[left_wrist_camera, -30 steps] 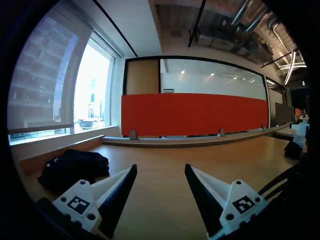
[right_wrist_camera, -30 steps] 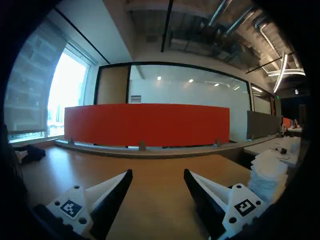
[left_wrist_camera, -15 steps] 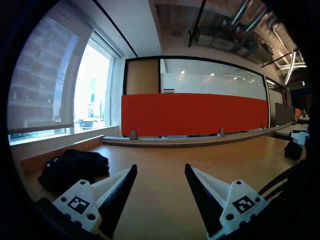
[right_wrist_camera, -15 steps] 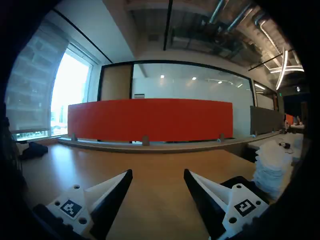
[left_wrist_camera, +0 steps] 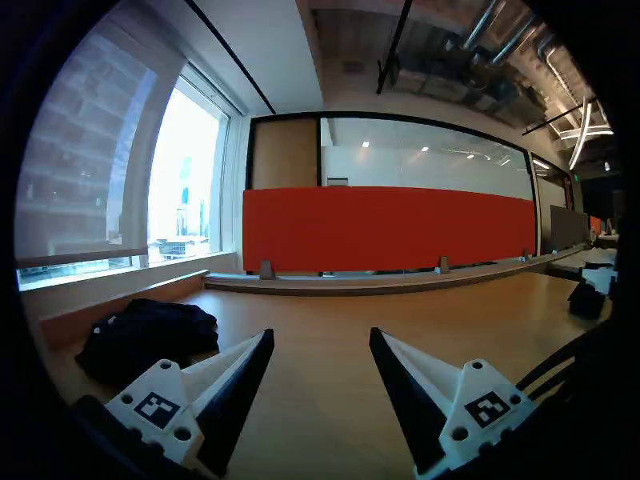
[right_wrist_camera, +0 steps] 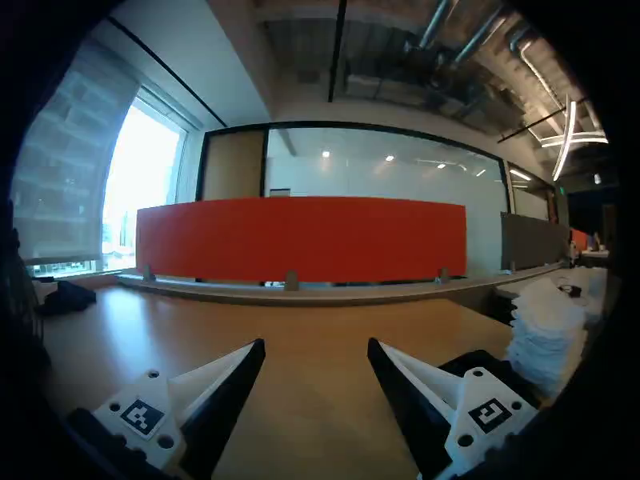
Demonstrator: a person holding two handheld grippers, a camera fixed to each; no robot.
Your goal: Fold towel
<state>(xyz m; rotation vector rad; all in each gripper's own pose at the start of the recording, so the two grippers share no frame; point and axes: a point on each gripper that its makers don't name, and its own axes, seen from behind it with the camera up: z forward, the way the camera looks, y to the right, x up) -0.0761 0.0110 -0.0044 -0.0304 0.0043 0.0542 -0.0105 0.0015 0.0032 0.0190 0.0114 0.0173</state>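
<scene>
On surface point(right_wrist_camera: 320, 320), white towel pile point(right_wrist_camera: 548, 340) sits right of right hand-held gripper point(right_wrist_camera: 314, 344), far from left hand-held gripper point(left_wrist_camera: 321, 332); both w/ fingers apart.

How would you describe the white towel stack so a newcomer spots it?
In the right gripper view, follow the long wooden table below the red divider panel to its right edge. There stands a tall stack of white folded cloths; the other cloth, by the window, is a dark crumpled heap.

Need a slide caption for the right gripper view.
Open right hand-held gripper over a wooden desk, a stack of white towels at its right, a red divider panel behind.
</scene>
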